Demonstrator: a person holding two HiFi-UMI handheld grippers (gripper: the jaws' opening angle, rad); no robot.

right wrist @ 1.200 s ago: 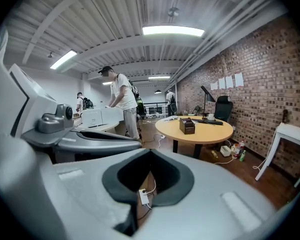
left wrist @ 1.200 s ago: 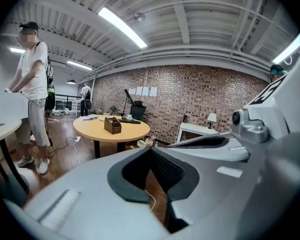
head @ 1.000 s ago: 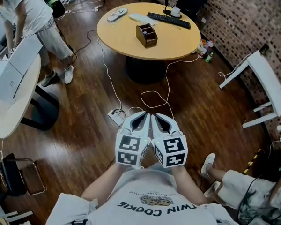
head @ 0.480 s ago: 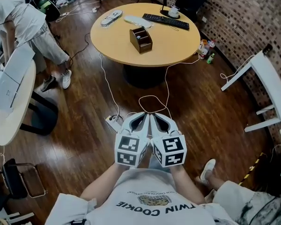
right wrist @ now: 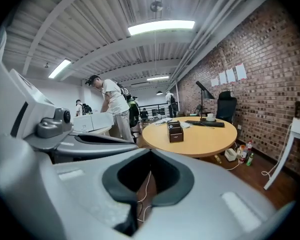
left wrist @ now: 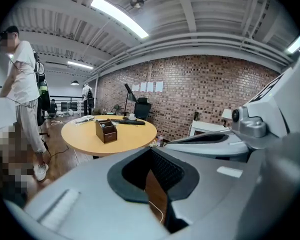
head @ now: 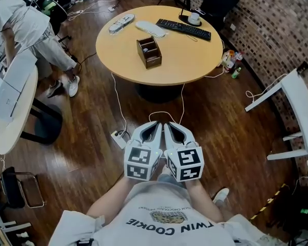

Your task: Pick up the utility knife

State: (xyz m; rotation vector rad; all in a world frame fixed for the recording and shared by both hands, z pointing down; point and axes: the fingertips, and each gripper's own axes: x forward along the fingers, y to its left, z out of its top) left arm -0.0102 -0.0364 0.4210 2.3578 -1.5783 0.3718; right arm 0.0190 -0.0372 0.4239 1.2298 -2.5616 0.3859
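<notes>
- The utility knife cannot be picked out in any view. The likeliest place is the wooden organiser box (head: 149,52) near the middle of the round table (head: 195,60), where something small and pale shows in one compartment, too small to name.
- By my reckoning such a knife is light and rigid, with a smooth, narrow body that can slip or twist between pads. It should be taken across the flat sides of the handle, near its middle and away from the blade end. If it stands in the box, only its top end is free — pinch that and lift straight up, so the light box is not dragged along.
- Around the box: a black keyboard (head: 183,28) and a cup (head: 194,18) at the table's far edge, and two pale oblong items (head: 121,23) to the far left. Any of these could hide a slim tool.
- Left gripper (head: 155,125): jaws closed together, with nothing between them but a sliver of floor.
- Right gripper (head: 170,125): likewise closed and empty. The two are held side by side, touching, well short of the table.
- Between them and the table lie wood floor, looping white cables (head: 167,116) and a power strip (head: 118,137) — a trip risk on the approach.
- Both sets of jaws must open before any grasp.
</notes>
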